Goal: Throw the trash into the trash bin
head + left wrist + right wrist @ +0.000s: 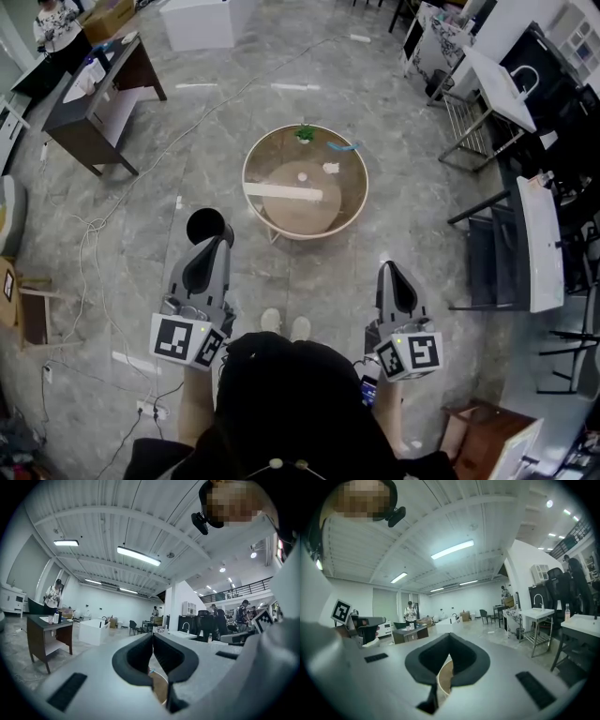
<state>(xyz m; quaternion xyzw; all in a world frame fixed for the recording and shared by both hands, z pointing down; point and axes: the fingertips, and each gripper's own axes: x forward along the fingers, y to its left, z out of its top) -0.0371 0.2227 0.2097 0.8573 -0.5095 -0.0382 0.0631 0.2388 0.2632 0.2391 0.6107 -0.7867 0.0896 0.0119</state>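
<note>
A round glass-topped table stands ahead of me on the grey floor. On it lie a small white crumpled scrap, a blue scrap, a little green plant and a white strip. A black trash bin stands on the floor left of the table, just beyond my left gripper. Both grippers are held level near my body, short of the table. The left gripper is shut and empty. My right gripper is also shut with nothing in it. The table's rim shows between its jaws.
A dark desk and a person are at the far left, a white box at the back. White tables and black chairs line the right. Cables trail over the floor on the left. A wooden crate sits at lower right.
</note>
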